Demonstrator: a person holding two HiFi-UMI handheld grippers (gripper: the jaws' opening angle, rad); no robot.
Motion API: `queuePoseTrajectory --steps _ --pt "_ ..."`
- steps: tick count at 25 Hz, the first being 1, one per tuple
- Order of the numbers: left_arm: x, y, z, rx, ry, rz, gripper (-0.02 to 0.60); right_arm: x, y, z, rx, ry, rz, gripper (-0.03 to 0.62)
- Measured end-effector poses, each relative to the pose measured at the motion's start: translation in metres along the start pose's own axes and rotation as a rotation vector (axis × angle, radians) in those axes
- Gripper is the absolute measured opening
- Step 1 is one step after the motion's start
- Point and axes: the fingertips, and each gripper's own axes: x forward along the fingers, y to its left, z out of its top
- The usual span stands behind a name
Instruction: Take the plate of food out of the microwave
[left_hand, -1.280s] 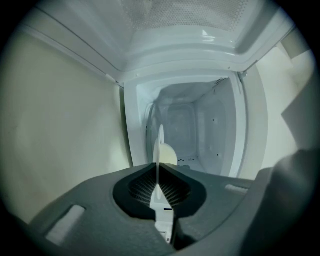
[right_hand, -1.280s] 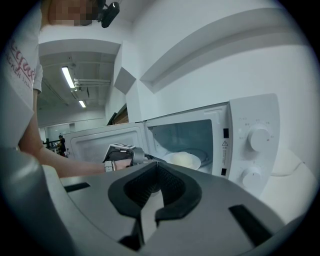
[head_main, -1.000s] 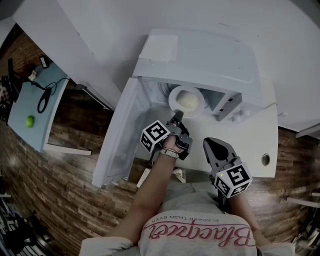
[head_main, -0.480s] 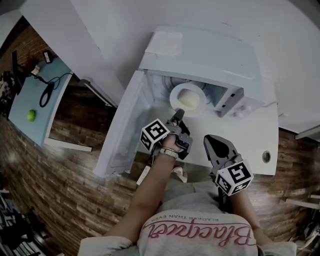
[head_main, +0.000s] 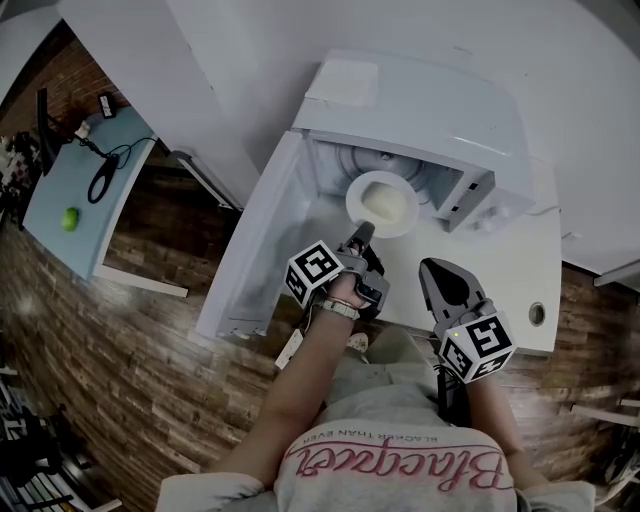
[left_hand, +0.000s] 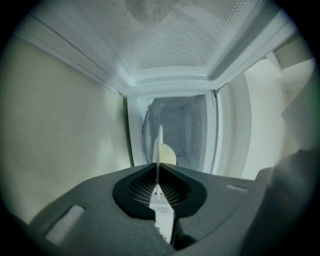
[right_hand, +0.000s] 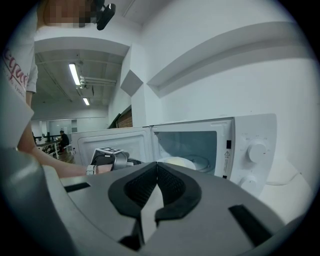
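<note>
The left tool (head_main: 358, 238) is clamped on the near rim of the plate (head_main: 354, 196). In its own view the jaws are pressed together on the thin white edge (left_hand: 159, 145), which stands between the pads. Over the last second this grip has not altered and the tool has hardly shifted. The plate now shows a little more from under the top front edge of the microwave (head_main: 420, 100), though the head camera has also moved, so part of that gain may be only apparent.

The plate, with its pale mound of food (head_main: 384, 205), sits at the mouth of the cavity, partly inside. The door (head_main: 262, 240) hangs wide open to the left.

The right tool (head_main: 432, 268) has its jaws together on nothing (right_hand: 157, 172). It is held over the bench (head_main: 520, 270), in front of the control panel and apart from the plate.

My judgement: the withdrawal has begun but is slow. With only 1 tool on 1 edge, the plate could tip as it clears the opening.
</note>
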Motion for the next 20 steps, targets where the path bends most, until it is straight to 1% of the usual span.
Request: queuePoseTrajectory --steps 9,12,15,20 --pt "-0.013 -0.004 -0.013 -0.021 -0.004 -0.014 0.017 -0.008 0.005 0.007 -0.015 -0.022 0.015 0.012" --pt "-0.018 -0.008 -0.018 -0.027 -0.011 -0.022 0.017 -0.013 0.003 0.01 -0.019 -0.028 0.008 0.012" --pt "-0.026 -0.01 -0.021 -0.037 -0.027 -0.037 0.017 -0.019 0.002 0.009 -0.027 -0.023 -0.003 0.012" --pt "-0.041 -0.018 -0.033 -0.04 -0.039 -0.055 0.017 -0.033 0.001 0.01 -0.028 -0.016 0.005 0.012"
